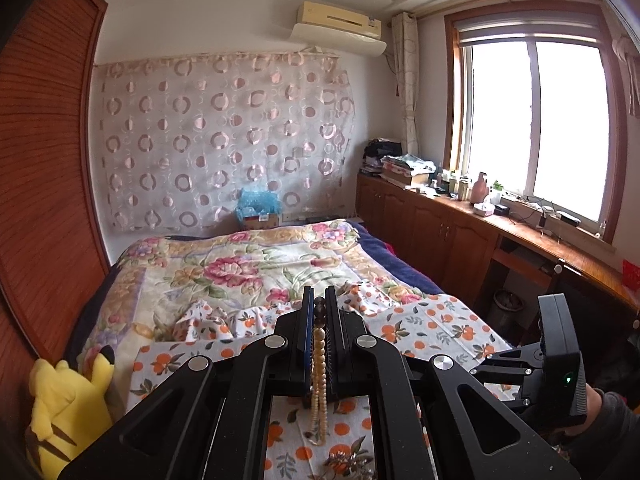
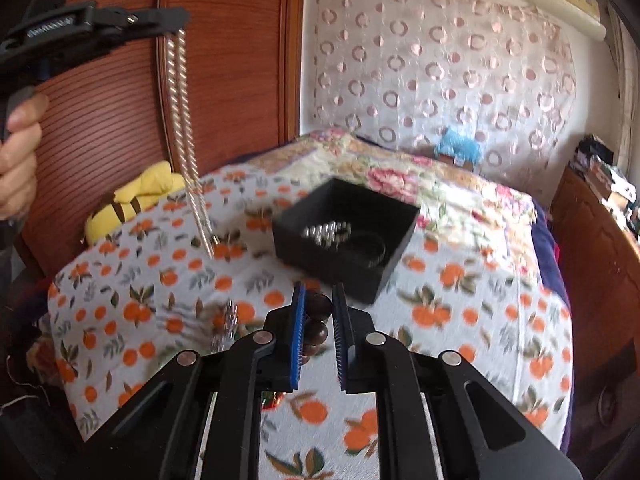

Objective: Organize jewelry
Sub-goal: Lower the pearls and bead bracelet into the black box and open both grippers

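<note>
Right now your left gripper (image 1: 319, 300) is clamped on a cream bead necklace (image 1: 319, 364). Its jaws stand almost together, with a dark bead at the strand's top just between the tips. From your left wrist view the doubled strand hangs straight down between the arms, its long axis vertical, the low end over the orange-print cloth (image 1: 432, 328). From the right wrist view the same necklace (image 2: 185, 120) drops from the left gripper (image 2: 176, 16) at upper left, long and nearly upright, leaning a little to the right toward its lower end, which hangs above the cloth. Your left hand (image 2: 18, 152) wraps the handle below it.

Your right gripper (image 2: 319, 300) is closed on a string of dark brown wooden beads (image 2: 318, 316). The big round beads sit between the blue-edged pads, and the string runs back toward the camera along the line of the fingers, lower beads partly hidden. The right gripper (image 1: 558, 344) also shows at the right edge of the left view.

Just beyond the fingertips, a black open box (image 2: 392, 256) rests on the cloth, one corner toward you. Silver beads (image 2: 326, 232) and a dark bangle (image 2: 366, 246) lie inside it. A small sparkly piece (image 2: 228, 320) lies on the cloth left of the right fingers, blurred.

Further off, a yellow plush toy (image 2: 132, 200) lies by the wooden wardrobe (image 2: 224, 64), and the floral quilt (image 1: 224, 264) covers the bed behind.
</note>
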Available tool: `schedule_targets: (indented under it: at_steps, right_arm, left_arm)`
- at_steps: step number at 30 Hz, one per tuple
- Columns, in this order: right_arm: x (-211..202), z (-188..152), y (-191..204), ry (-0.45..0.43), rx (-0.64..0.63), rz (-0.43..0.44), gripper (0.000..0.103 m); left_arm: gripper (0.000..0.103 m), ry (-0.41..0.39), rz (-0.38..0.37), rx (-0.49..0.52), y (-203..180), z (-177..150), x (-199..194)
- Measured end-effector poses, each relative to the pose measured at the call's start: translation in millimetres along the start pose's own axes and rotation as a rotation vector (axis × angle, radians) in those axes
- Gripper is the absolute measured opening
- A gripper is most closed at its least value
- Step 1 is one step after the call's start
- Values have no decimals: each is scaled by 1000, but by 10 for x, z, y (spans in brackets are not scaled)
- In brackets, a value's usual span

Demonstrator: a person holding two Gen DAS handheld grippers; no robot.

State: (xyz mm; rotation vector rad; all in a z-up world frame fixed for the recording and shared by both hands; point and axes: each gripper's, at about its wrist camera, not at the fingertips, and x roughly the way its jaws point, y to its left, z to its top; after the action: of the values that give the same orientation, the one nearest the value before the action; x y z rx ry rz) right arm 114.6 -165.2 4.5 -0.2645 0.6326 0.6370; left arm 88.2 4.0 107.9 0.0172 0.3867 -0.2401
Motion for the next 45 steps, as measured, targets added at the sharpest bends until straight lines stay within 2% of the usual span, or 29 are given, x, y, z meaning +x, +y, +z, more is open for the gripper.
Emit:
schedule_targets:
  at_steps: [14,19,24,33,38,45]
  right_arm:
    - [73,690,-455,-53,-2,29,15]
    - [162,883,-579,-75,-6,44,15]
    - [338,955,-646,-70,2,63,15]
    - [621,797,-646,-21,23,101,15]
    - [777,694,-612,20,21,105,15]
    - [963,556,-564,75,23,103,15]
  left_arm:
    - [5,7,-48,3,9,519,575]
    - [5,29,-45,3,45,578,823]
    - [5,82,-46,-15,112,453,1127]
    - [5,198,-55,-70,259,-22,1549]
    - [5,245,-51,-72,255,-227,1686]
    - [5,284,-70,-82,243,-329,1768]
